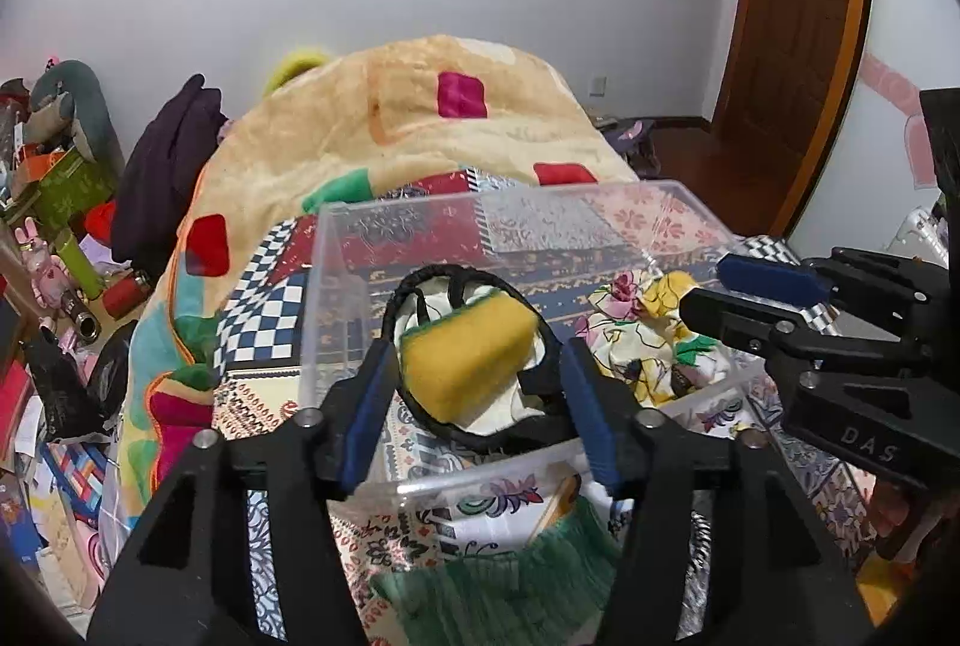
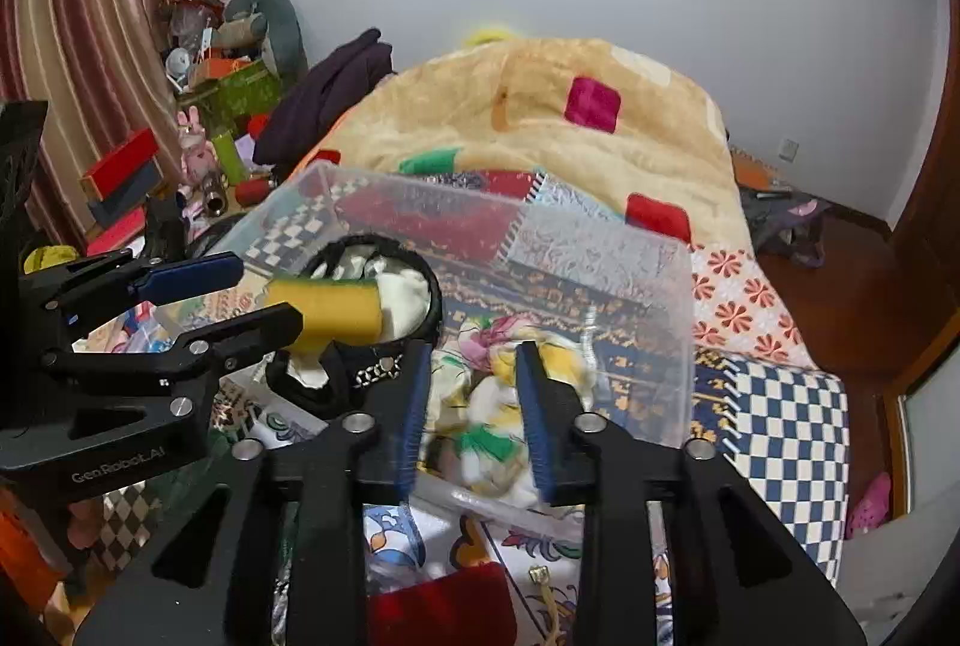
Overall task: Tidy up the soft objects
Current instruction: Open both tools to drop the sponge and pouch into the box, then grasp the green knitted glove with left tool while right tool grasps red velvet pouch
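A clear plastic box [image 1: 336, 250] stands on the patterned bed. Inside it lie a yellow sponge with a green backing [image 1: 468, 358], a black-rimmed white cloth item [image 1: 480, 412] under the sponge, and a floral cloth [image 1: 642, 322] on the right. My left gripper [image 1: 474, 394] is open, its fingers either side of the sponge, just over the box's near wall. My right gripper [image 2: 474, 394] is open above the floral cloth [image 2: 498, 394] and shows in the left wrist view [image 1: 708, 286]. The sponge [image 2: 327, 310] and left gripper [image 2: 264, 292] show in the right wrist view.
A green fringed cloth [image 1: 510, 574] and a red soft item [image 2: 444, 616] lie on the bed in front of the box. A yellow blanket [image 1: 408, 117] is heaped behind it. Cluttered boxes and toys [image 1: 54, 202] fill the left side. A wooden door [image 1: 792, 15] stands at right.
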Demonstrator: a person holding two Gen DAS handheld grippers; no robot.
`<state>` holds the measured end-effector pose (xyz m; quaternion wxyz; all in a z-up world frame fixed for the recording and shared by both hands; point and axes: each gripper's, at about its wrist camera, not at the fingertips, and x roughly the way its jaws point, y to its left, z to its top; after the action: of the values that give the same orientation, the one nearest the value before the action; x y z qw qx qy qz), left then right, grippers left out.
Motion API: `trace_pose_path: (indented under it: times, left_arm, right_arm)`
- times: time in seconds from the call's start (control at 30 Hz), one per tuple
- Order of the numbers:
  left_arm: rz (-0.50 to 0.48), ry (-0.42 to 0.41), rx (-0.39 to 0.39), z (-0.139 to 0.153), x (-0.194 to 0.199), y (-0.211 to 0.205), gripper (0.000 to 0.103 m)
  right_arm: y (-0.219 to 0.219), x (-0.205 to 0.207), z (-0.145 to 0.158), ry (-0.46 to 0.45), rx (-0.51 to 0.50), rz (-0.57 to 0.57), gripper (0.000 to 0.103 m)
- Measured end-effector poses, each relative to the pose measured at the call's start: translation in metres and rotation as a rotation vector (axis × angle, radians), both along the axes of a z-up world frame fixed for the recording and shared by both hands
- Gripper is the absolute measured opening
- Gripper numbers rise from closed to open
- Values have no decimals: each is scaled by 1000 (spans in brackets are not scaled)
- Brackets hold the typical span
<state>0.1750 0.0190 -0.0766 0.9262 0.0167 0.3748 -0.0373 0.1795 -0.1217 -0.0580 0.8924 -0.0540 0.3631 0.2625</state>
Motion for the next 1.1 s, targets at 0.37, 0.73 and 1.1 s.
trace_pose_path:
  times: [0.37, 0.73, 1.1]
  left_arm:
    - [4, -93, -25, 37, -44, 11, 79]
    - [11, -25, -13, 9, -78, 18, 87]
    - [49, 148, -56, -51, -81, 33, 87]
  right_arm:
    - [-24, -40, 37, -151, 30, -39, 77]
    - [-38, -64, 5, -53, -26, -25, 79]
    - [-40, -65, -44, 127, -52, -4, 79]
